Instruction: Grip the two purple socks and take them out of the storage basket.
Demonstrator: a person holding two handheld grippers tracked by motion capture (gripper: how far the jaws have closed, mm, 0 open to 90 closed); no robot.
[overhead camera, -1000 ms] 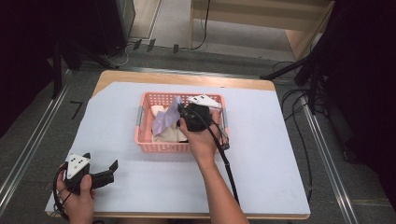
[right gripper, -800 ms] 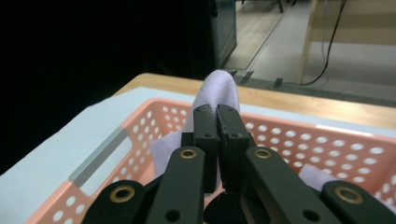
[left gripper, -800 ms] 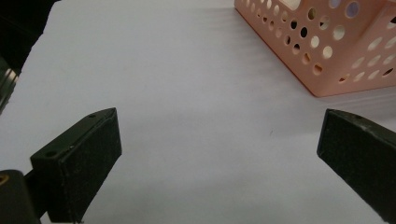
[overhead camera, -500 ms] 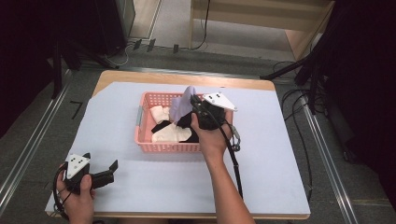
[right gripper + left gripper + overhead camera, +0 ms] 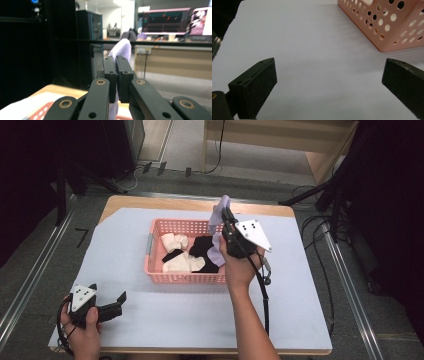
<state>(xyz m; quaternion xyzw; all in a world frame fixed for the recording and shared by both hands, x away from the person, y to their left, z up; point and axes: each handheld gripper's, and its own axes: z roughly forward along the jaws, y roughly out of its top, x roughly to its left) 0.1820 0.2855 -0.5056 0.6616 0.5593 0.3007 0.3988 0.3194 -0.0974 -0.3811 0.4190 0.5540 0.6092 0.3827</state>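
A pink perforated basket (image 5: 157,251) stands mid-table with white socks (image 5: 175,241) and a black sock (image 5: 204,247) inside. My right gripper (image 5: 226,214) is raised above the basket's right end, shut on a lavender sock (image 5: 218,215) that hangs down toward the basket. In the right gripper view the sock (image 5: 122,49) pokes up past the shut gripper (image 5: 116,59), and the jaws point level toward the room. My left gripper (image 5: 120,300) rests at the near left of the table, open with nothing in it. Its view has the gripper (image 5: 329,75) wide apart over white sheet, basket corner (image 5: 387,27) at upper right.
A white sheet (image 5: 125,245) covers the wooden table; its edge runs close behind the basket. A black cable (image 5: 262,290) trails from my right gripper along the forearm. Desks and monitors (image 5: 165,22) stand beyond the table. Cables lie on the floor at the right.
My right gripper has lifted out of the basket and moved right and toward the far edge, pulling the lavender sock up with it. The left hand has not moved.
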